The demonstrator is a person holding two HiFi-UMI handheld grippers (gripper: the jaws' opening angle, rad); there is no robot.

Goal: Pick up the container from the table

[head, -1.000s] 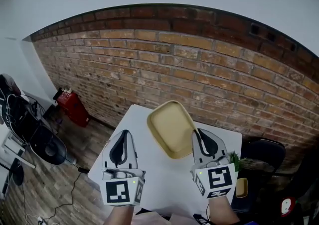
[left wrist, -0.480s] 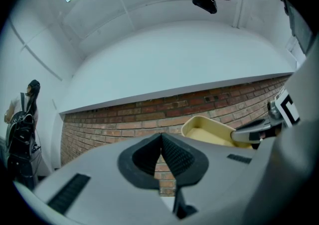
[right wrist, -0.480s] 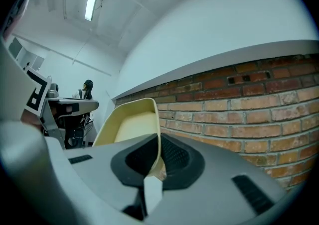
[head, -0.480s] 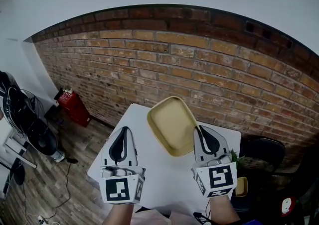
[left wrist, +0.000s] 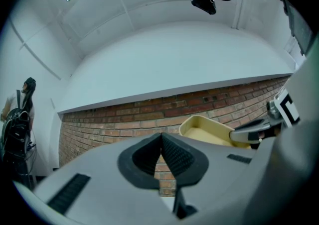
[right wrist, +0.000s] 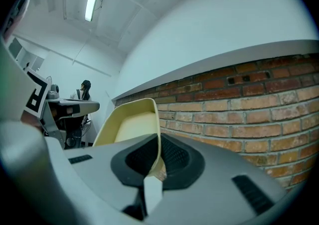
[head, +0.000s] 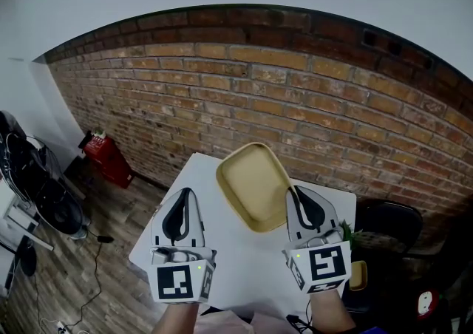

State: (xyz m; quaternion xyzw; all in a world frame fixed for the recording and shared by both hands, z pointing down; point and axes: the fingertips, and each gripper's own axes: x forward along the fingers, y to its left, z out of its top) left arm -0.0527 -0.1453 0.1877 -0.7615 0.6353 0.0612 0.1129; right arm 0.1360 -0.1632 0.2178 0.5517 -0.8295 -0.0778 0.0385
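the container [head: 253, 185] is hanging tilted above the surface [head: 236, 270], looking light, thin and fairly stiff. the right tongs [head: 292, 193] are pinching its right rim, a sound hold. the left tongs [head: 185, 196] are sitting clenched, empty.

Left gripper [head: 183, 199] jaws together, empty; right gripper [head: 294, 193] clamped

The head view looked steeply down over the left tongs [head: 185, 198], right tongs [head: 295, 196] and table [head: 244, 258]. Each gripper view looked closely along its own tongs; all three shared the brick wall [head: 295, 103].
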